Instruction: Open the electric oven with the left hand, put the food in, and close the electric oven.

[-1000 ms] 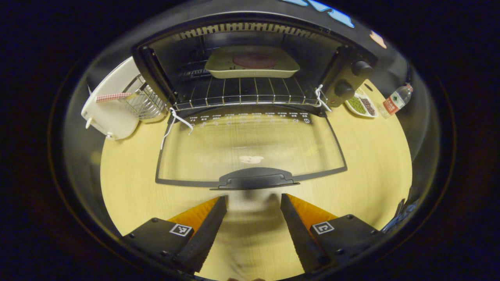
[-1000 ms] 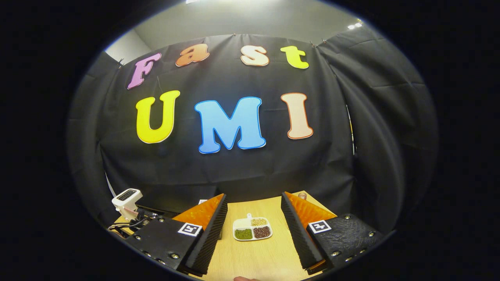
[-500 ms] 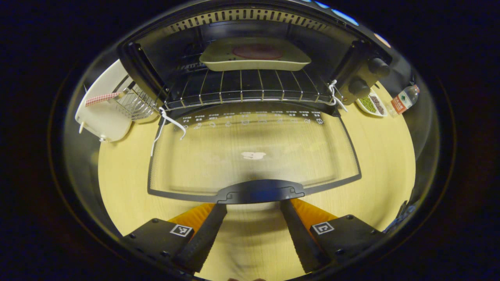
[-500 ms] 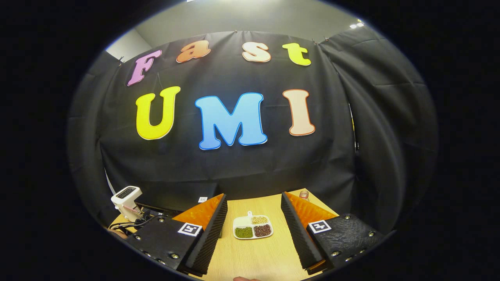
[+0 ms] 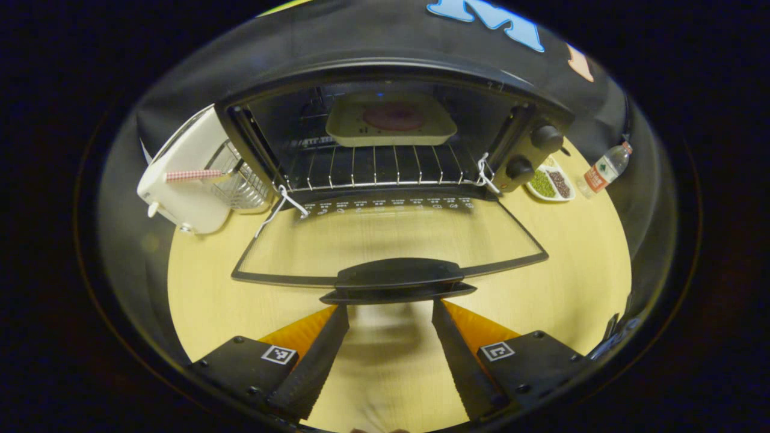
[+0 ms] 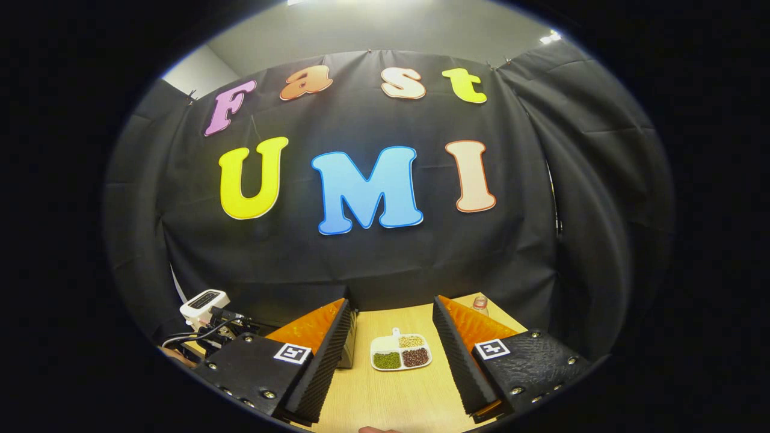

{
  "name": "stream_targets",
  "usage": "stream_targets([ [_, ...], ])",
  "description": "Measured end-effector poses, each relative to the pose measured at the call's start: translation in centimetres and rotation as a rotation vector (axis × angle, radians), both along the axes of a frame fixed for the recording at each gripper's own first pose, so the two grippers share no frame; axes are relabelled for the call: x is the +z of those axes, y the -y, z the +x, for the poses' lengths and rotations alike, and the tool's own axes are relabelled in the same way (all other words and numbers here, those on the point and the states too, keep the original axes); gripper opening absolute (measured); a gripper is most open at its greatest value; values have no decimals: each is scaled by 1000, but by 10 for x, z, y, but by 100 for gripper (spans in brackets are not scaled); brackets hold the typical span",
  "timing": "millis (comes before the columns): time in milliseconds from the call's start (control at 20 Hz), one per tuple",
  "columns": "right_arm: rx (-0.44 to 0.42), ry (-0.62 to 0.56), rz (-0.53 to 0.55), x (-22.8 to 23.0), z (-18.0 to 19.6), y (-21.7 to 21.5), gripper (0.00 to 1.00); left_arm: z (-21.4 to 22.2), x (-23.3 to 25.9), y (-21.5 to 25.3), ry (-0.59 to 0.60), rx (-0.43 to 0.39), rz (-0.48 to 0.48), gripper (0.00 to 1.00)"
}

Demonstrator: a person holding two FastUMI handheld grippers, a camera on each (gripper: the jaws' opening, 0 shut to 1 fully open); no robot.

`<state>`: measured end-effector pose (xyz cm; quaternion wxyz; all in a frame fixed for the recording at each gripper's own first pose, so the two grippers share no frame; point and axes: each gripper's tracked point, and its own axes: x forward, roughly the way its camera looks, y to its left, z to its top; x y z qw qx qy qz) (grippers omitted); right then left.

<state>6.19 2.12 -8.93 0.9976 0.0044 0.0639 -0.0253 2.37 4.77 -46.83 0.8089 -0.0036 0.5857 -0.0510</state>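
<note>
The black electric oven (image 5: 532, 141) stands open in the left gripper view, its glass door (image 5: 391, 237) folded down toward me over the wooden table (image 5: 577, 270). Deep inside, on the wire rack, sits a cream tray (image 5: 355, 129) with a round red piece of food (image 5: 394, 116). My left gripper (image 5: 390, 310) is open, its fingertips just under the front edge of the door handle (image 5: 397, 278), with nothing between them. My right gripper (image 6: 391, 310) is open and empty, held above the table and facing the booth wall.
A white appliance (image 5: 180, 192) with a wire basket (image 5: 237, 180) stands left of the oven. A divided dish of beans (image 5: 548, 183) (image 6: 402, 353) and a water bottle (image 5: 604, 168) (image 6: 479, 304) lie to its right. A white device with cables (image 6: 204, 300) shows at the left in the right gripper view.
The left gripper went in to the door handle, then dropped lower; the door now looks more edge-on, the handle above its fingertips. The right gripper's view shifted slightly.
</note>
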Motion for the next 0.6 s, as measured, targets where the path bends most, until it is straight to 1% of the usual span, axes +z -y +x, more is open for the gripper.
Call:
stream_targets([
  [50,3,1,1,1,-1,-1,84,0,2,0,3,0,1,92],
  [100,3,1,2,1,-3,-1,84,0,5,0,8,0,1,92],
  [150,2,4,4,2,-4,0,84,2,8,-1,17,0,2,95],
  [200,-2,7,4,2,-7,1,84,2,10,-1,24,1,2,92],
  [300,-9,8,4,4,-10,4,84,4,16,0,42,2,2,99],
  [350,-13,7,3,3,-12,6,84,5,18,0,49,1,-1,95],
  [500,-24,7,1,5,-18,12,84,9,24,2,72,2,-2,92],
  [600,-32,10,-3,8,-21,16,84,14,28,2,91,1,7,92],
])
